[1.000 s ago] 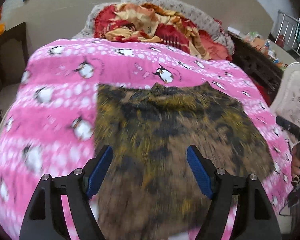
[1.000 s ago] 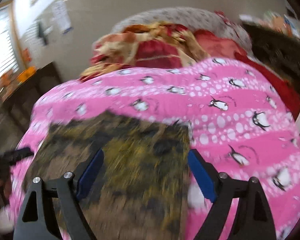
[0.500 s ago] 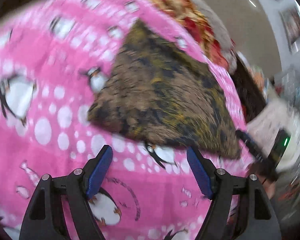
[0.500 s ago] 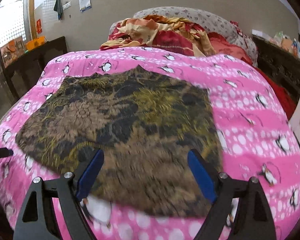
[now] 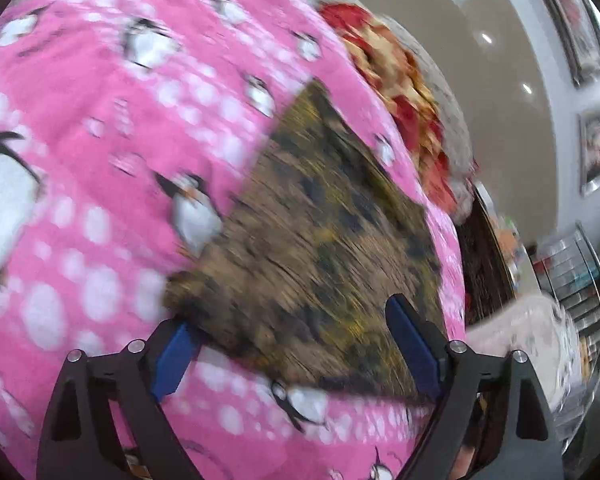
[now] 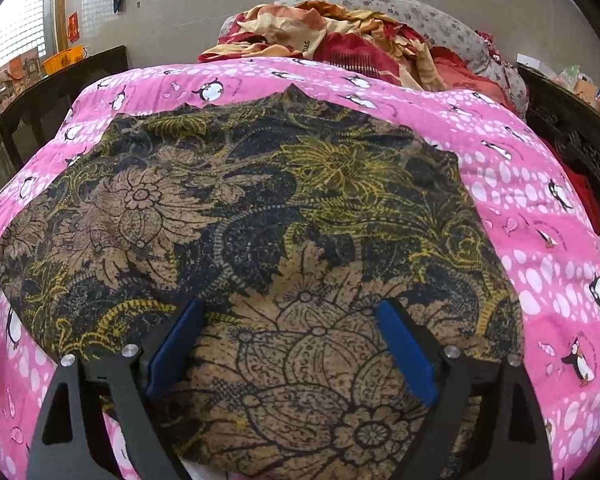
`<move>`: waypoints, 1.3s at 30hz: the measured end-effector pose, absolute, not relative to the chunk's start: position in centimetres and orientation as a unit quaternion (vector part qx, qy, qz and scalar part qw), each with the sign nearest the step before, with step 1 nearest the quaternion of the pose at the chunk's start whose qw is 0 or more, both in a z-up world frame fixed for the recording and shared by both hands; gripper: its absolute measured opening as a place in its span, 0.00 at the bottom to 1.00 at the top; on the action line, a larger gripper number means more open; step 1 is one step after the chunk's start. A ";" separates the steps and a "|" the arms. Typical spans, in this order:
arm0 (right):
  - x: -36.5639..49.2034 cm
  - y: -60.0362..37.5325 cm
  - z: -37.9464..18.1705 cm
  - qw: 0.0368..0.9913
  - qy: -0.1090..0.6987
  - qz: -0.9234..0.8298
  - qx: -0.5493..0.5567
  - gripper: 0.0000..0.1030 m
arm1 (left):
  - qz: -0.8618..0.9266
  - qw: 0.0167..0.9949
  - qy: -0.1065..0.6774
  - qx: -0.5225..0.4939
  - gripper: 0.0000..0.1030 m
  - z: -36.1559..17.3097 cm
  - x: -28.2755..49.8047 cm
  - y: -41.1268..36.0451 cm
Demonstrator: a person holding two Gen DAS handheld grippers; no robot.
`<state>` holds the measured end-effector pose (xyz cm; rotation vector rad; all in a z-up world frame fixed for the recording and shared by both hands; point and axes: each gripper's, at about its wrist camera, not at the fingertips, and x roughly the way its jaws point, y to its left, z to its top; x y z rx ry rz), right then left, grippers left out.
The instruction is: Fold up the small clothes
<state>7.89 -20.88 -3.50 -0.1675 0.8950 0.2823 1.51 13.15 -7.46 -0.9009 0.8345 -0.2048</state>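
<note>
Matt printed cloth garment (image 6: 260, 216), soft fleecy pink blanket (image 6: 540, 208), dark carved wooden bedframe (image 6: 572, 136), glossy picture frames (image 5: 598, 148)

A: What is lying ahead of the left tool (image 5: 292, 340)?

B: A brown, black and yellow patterned cloth (image 5: 324, 248), blurred, is lying on the pink penguin-print bedspread (image 5: 100, 128).

A: And the jaws?

B: They have just been opening, standing wide over the cloth's near edge, gripping nothing. A red and cream blanket (image 5: 400, 92) is lying beyond.
</note>
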 end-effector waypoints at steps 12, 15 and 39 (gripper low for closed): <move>8.1 -20.9 -3.5 0.889 0.431 0.135 -0.081 0.90 | -0.149 0.805 0.400 -0.411 0.47 -7.7 3.4 13.6; 8.0 -20.8 -3.5 0.889 0.430 0.136 -0.082 0.90 | -0.123 0.816 0.392 -0.407 0.47 -7.6 3.5 14.7; 8.4 -21.1 -3.6 0.888 0.434 0.134 -0.077 0.92 | -0.076 0.814 0.361 -0.448 0.30 -8.8 2.9 16.3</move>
